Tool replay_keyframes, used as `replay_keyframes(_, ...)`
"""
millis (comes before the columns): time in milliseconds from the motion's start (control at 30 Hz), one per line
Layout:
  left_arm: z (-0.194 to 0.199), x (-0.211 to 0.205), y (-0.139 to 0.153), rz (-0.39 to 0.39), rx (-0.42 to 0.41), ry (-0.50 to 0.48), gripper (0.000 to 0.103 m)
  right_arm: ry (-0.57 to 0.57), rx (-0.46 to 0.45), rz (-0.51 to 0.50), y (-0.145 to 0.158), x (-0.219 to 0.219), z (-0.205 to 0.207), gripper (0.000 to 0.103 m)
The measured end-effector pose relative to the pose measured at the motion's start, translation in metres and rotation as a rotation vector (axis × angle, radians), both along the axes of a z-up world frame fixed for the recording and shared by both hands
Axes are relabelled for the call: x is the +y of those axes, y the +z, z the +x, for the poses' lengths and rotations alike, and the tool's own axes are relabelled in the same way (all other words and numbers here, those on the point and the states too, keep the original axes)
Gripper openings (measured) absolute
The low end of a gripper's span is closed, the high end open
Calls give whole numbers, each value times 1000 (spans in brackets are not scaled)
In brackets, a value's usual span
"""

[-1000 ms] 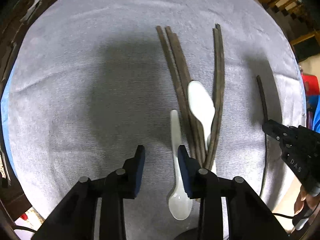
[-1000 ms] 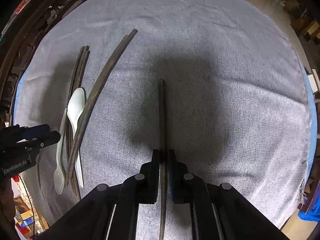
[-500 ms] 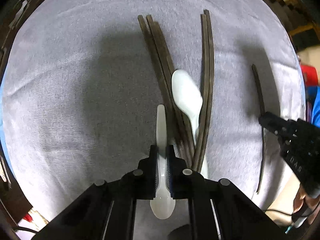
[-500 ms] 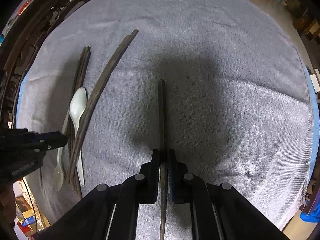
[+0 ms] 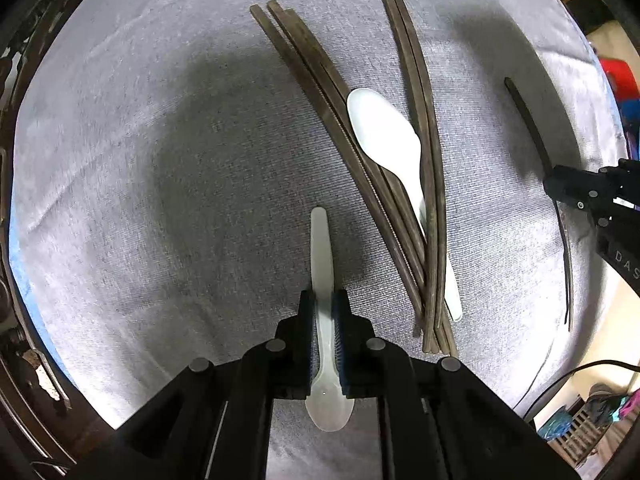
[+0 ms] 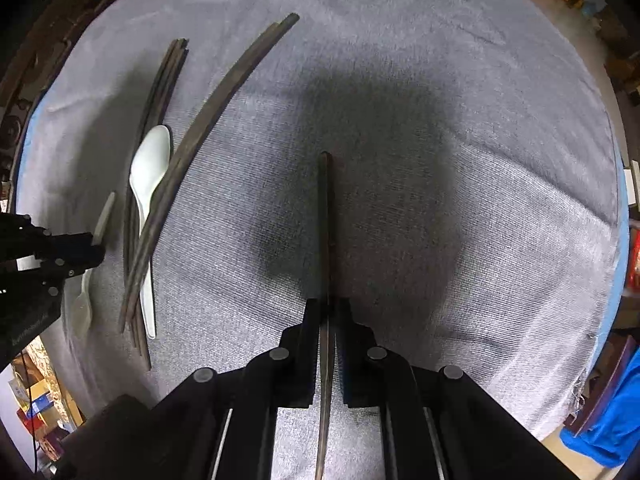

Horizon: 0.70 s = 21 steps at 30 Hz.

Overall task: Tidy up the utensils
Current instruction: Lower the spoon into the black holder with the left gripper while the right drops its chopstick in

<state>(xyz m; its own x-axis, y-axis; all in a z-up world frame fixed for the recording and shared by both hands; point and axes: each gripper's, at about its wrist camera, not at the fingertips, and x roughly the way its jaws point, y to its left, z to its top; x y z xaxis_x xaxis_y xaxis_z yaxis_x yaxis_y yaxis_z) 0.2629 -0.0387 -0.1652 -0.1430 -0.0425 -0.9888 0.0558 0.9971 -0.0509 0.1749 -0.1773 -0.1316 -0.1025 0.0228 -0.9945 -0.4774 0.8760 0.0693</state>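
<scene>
- The left gripper [image 5: 323,300], at the bottom centre of the left wrist view, has its jaws closed on the handle of a small white plastic spoon [image 5: 322,256]; the bowl of the spoon points back toward the camera
- The right gripper [image 6: 327,304], at the bottom centre of the right wrist view, is closed on a single dark wooden chopstick [image 6: 325,220] that points straight up the frame
- Both lie over a grey woven cloth [image 5: 160,160] on the table
- A bundle of dark wooden chopsticks [image 5: 352,152] stays right of centre in the left view, fanned out and crossing at the lower ends, with a second, larger white plastic spoon [image 5: 386,136] lying among them
- The step in hand seems to be sorting: each gripper takes one piece out of the mixed pile
- The next move probably asks to carry the spoon to the free left part of the cloth and the chopstick to the right part, away from the pile, before opening the jaws
</scene>
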Motion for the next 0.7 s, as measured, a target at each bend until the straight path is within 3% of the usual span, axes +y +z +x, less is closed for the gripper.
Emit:
replay_keyframes(333,-61,42,-5,-142,-139,205,9,-164,-107,174,36,-46,-37,9)
replay_keyframes(433,-97,53,-4,-192,-220,272,9,-215,-163,251,57,-64,-55,9)
replay_keyframes(700,-172,66,44,-245,-486,409,10,-336,-302,446,104,-96,-108,9)
